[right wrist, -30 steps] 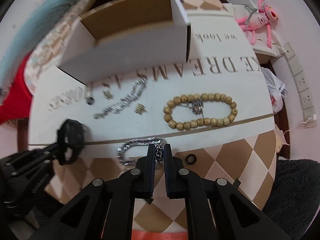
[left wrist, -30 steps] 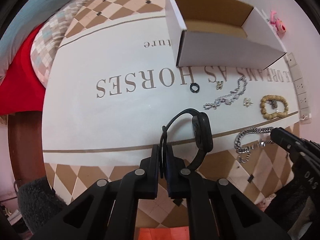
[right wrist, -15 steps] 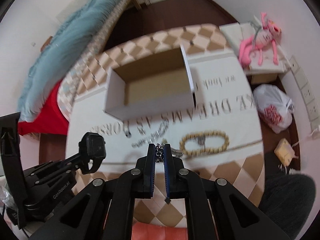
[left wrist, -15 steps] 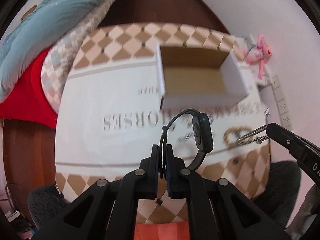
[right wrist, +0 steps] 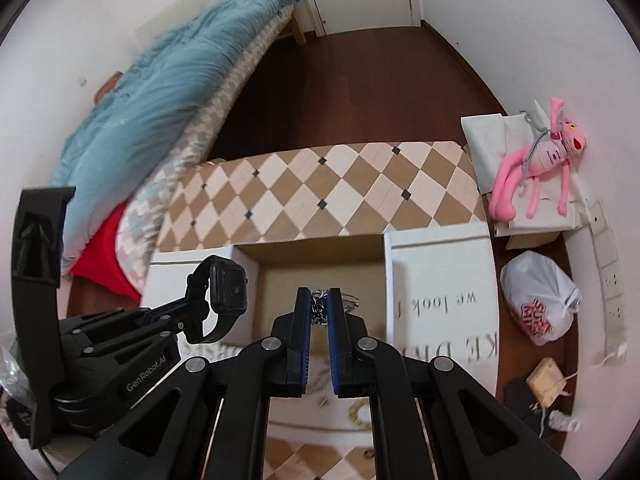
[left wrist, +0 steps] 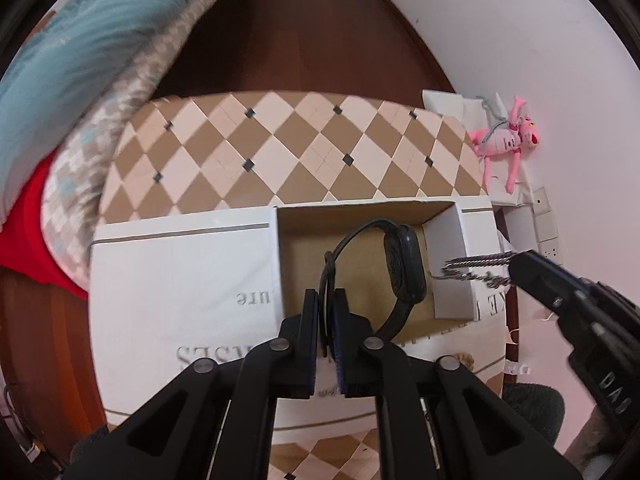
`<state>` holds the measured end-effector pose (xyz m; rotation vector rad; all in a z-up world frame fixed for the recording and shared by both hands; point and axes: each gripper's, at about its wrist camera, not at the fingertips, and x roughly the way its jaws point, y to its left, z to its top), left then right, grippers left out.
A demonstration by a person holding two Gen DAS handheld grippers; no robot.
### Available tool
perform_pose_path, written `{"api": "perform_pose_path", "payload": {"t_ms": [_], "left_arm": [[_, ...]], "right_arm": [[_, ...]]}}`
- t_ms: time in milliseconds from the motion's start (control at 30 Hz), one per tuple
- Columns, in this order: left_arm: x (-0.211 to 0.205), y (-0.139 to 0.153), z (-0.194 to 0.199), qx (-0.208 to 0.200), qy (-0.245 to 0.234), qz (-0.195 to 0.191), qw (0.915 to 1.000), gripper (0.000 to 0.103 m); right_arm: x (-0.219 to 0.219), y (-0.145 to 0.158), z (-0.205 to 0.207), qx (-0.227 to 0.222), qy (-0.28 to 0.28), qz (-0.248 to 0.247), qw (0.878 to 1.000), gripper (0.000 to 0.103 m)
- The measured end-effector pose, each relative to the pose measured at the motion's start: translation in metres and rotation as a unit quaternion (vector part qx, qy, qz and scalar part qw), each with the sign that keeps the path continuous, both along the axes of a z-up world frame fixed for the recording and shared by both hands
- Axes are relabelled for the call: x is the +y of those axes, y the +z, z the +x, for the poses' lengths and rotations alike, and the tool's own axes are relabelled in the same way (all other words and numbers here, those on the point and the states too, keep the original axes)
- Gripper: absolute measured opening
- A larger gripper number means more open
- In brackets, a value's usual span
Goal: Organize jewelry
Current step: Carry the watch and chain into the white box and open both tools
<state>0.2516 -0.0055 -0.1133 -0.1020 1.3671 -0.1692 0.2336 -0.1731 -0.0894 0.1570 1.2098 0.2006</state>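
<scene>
My left gripper (left wrist: 326, 300) is shut on the strap of a black watch (left wrist: 402, 268) and holds it above the open cardboard box (left wrist: 304, 256). The watch also shows in the right wrist view (right wrist: 228, 286). My right gripper (right wrist: 319, 300) is shut on a silver chain (right wrist: 318, 308), held above the same box (right wrist: 320, 276). In the left wrist view the chain (left wrist: 476, 266) hangs from the right gripper's tip over the box's right wall. A beaded bracelet (right wrist: 360, 414) lies blurred on the white cloth below.
The box stands on a white printed cloth (left wrist: 180, 280) over a checkered table (left wrist: 296, 148). A bed with a blue quilt (right wrist: 152, 112) is at left. A pink plush toy (right wrist: 540, 164) and a plastic bag (right wrist: 538, 304) are at right.
Both grippers rose from the table with the watch and the chain and moved forward over the open box. The remaining jewelry dropped out of sight below.
</scene>
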Motion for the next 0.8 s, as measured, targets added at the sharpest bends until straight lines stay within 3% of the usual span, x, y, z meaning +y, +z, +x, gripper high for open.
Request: {"api": "perform_pose_path", "payload": {"t_ms": [100, 167, 233, 267, 300, 333, 367, 467, 500, 567, 800], "left_arm": [[-0.002, -0.013, 0.017, 0.036, 0.008, -0.035, 0.9987, 0.015], [-0.003, -0.014, 0.025, 0.034, 0.012, -0.027, 0.9990, 0.016], [-0.004, -0.010, 0.028, 0.027, 0.011, -0.008, 0.9995, 0.035], [-0.004, -0.006, 0.029, 0.019, 0.013, -0.006, 0.9997, 0.044], [-0.003, -0.001, 0.029, 0.011, 0.015, 0.004, 0.9998, 0.065], [-0.001, 0.002, 0.028, 0.003, 0.018, 0.013, 0.9997, 0.075], [0.002, 0.007, 0.026, -0.010, 0.022, 0.020, 0.9995, 0.076], [0.010, 0.010, 0.022, -0.025, 0.029, 0.040, 0.9984, 0.095], [0.014, 0.009, 0.018, -0.031, 0.035, 0.046, 0.9978, 0.100], [0.019, 0.005, 0.012, -0.038, 0.041, 0.063, 0.9964, 0.100], [0.024, -0.014, -0.015, -0.049, 0.048, 0.086, 0.9939, 0.103]], "right_arm": [[0.002, -0.022, 0.019, 0.036, 0.015, 0.005, 0.999, 0.009], [0.003, -0.035, 0.027, 0.058, 0.021, -0.003, 0.998, 0.009], [0.003, -0.044, 0.031, 0.067, 0.022, -0.017, 0.997, 0.010], [0.002, -0.045, 0.031, 0.069, 0.021, -0.022, 0.997, 0.018], [0.001, -0.045, 0.031, 0.069, 0.020, -0.022, 0.997, 0.038], [-0.001, -0.045, 0.029, 0.063, 0.016, -0.031, 0.997, 0.049], [-0.003, -0.043, 0.029, 0.059, 0.015, -0.038, 0.997, 0.064], [-0.006, -0.043, 0.023, 0.053, 0.012, -0.068, 0.996, 0.071], [-0.007, -0.044, 0.022, 0.054, 0.010, -0.074, 0.996, 0.082], [-0.010, -0.048, 0.017, 0.054, 0.003, -0.092, 0.994, 0.099], [-0.012, -0.066, -0.003, 0.046, -0.002, -0.131, 0.990, 0.103]]}}
